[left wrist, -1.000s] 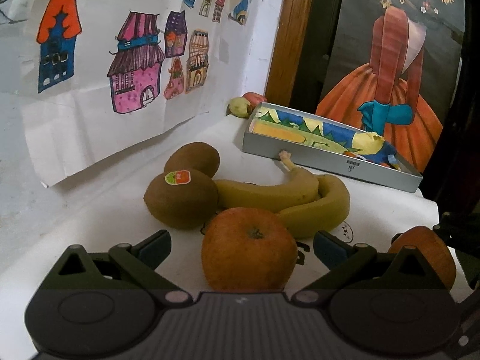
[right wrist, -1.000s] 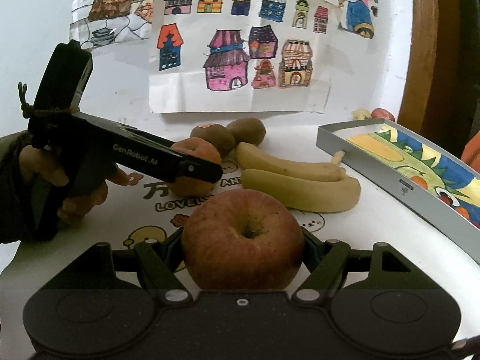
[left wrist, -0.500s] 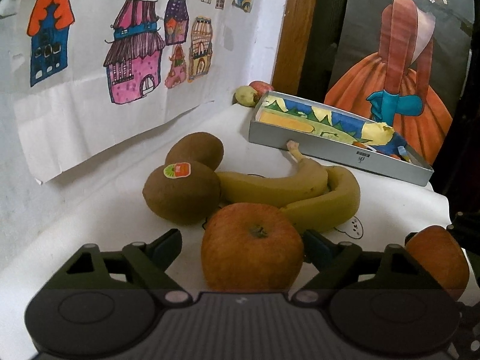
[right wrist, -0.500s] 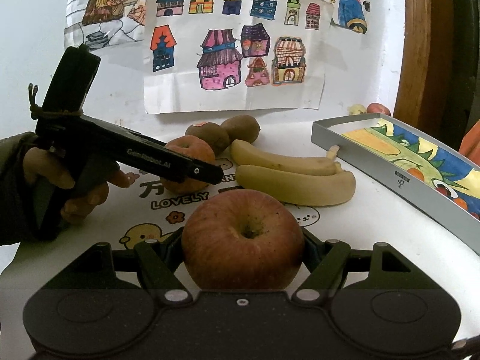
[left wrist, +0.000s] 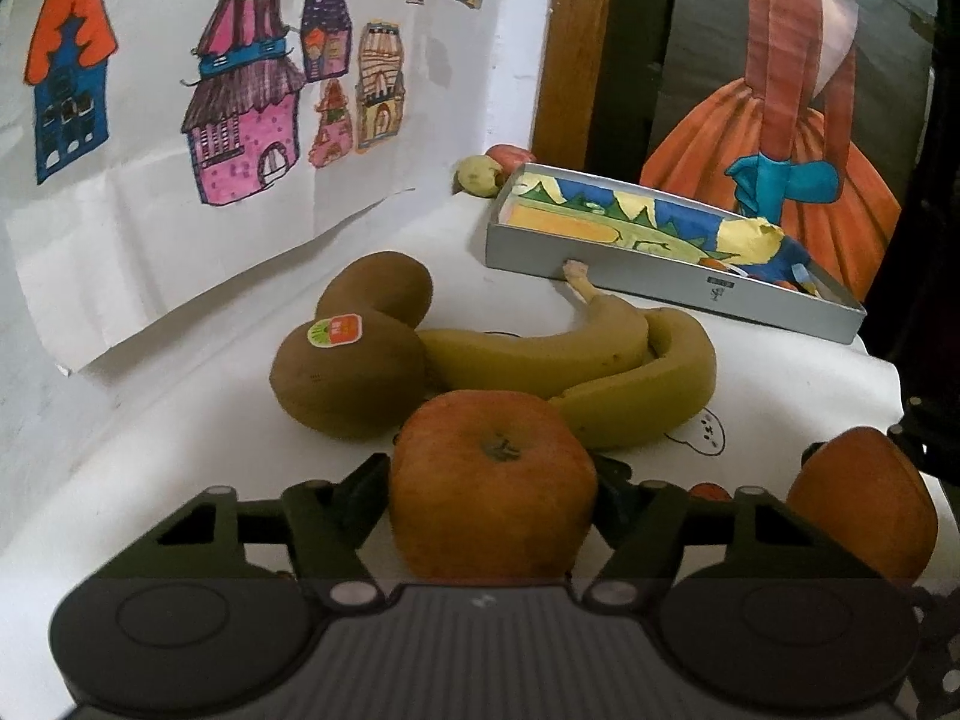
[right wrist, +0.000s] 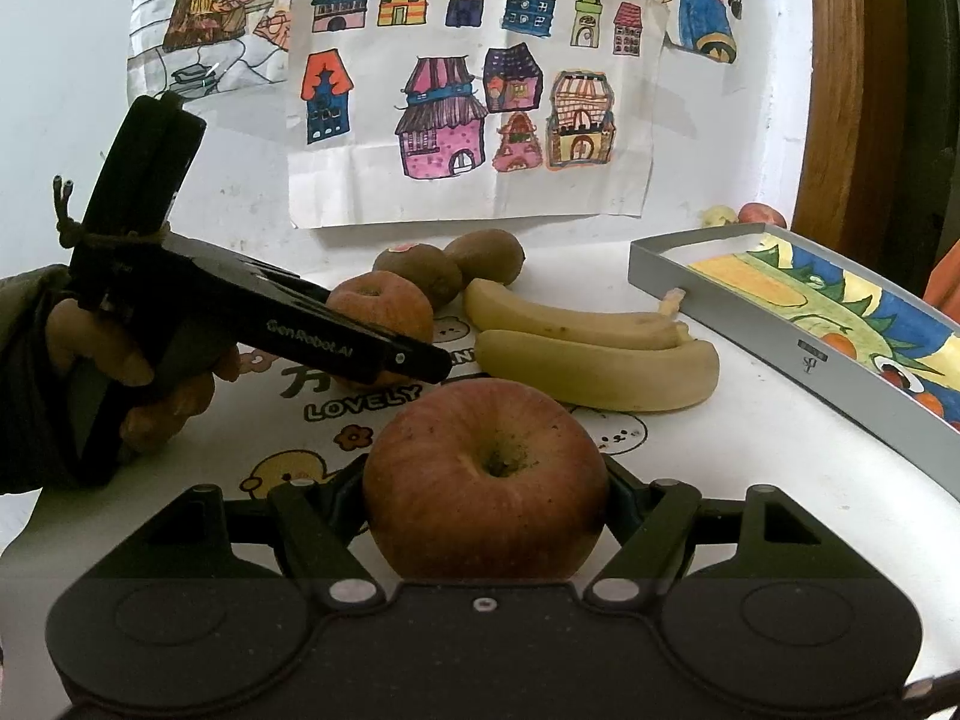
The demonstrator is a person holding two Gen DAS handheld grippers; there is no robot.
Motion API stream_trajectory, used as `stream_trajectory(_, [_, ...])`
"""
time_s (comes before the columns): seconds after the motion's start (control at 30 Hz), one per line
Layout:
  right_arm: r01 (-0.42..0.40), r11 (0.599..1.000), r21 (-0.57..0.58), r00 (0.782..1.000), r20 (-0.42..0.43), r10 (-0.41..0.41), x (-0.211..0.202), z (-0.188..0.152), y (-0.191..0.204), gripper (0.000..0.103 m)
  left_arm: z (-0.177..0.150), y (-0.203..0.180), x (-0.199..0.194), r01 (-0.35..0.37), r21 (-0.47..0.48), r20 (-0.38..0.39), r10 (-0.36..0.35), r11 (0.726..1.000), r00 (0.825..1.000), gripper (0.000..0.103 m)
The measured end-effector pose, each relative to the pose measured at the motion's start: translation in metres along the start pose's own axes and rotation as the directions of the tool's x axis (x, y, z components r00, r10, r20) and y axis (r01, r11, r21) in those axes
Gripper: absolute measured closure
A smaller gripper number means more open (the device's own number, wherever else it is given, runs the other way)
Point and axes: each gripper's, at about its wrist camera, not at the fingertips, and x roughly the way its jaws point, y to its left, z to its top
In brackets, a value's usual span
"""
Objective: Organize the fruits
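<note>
My left gripper (left wrist: 491,477) is shut on a reddish-orange apple (left wrist: 489,516) that sits on the white table; its fingers press the apple's two sides. Right behind it lie two brown kiwis (left wrist: 348,378) and two yellow bananas (left wrist: 540,360). My right gripper (right wrist: 485,480) is shut on a second, larger red apple (right wrist: 480,480), which shows at the right edge of the left wrist view as the second apple (left wrist: 864,498). In the right wrist view a hand holds the left gripper (right wrist: 414,360) around the first apple (right wrist: 378,306), with the kiwis (right wrist: 426,270) and bananas (right wrist: 588,360) beyond.
A shallow grey tray (left wrist: 660,276) with a colourful drawing inside stands at the back right, shown also as the tray (right wrist: 780,324). Two small fruits (left wrist: 480,174) lie in the corner behind it. House drawings (right wrist: 468,114) hang on the wall. The table's right edge is close.
My left gripper moved forward around the first apple and its fingers closed onto it. The right gripper kept its grip on the second apple and barely shifted.
</note>
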Motion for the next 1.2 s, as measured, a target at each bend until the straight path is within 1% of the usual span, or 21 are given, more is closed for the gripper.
stream_trajectory(0.3, [0.001,1.000,0.002,1.000,-0.001,-0.001,0.000,0.000,0.000,0.026,-0.001,-0.002,-0.001,-0.011,0.011,0.000,0.011,1.000,1.000,0.033])
stream_trajectory(0.5, [0.005,1.000,0.010,1.000,-0.004,-0.005,0.002,-0.002,-0.001,0.027,-0.004,-0.006,-0.007,-0.012,0.002,-0.007,0.012,1.000,1.000,0.033])
stream_trajectory(0.6, [0.005,1.000,0.013,1.000,-0.001,-0.005,-0.001,-0.003,0.000,0.027,-0.006,-0.008,-0.011,-0.012,-0.012,-0.017,0.012,1.000,1.000,0.033])
stream_trajectory(0.7, [0.009,1.000,0.016,1.000,0.002,-0.009,-0.006,-0.006,0.000,0.027,-0.008,-0.008,-0.017,-0.002,-0.047,-0.021,0.001,0.999,1.000,0.033])
stream_trajectory(0.77, [0.014,1.000,0.018,1.000,0.005,-0.014,-0.010,-0.007,0.001,0.027,-0.009,-0.010,-0.022,0.000,-0.065,-0.018,-0.001,0.998,1.000,0.033])
stream_trajectory(1.0, [0.033,0.999,0.029,0.999,0.018,-0.033,-0.027,-0.013,0.003,0.027,-0.010,-0.027,-0.046,0.011,-0.072,0.016,-0.010,0.997,1.000,0.033])
stream_trajectory(1.2, [0.034,0.999,0.037,0.998,0.042,-0.036,-0.044,-0.012,-0.005,0.027,0.001,-0.047,-0.060,0.017,-0.084,0.040,-0.014,0.996,0.999,0.033])
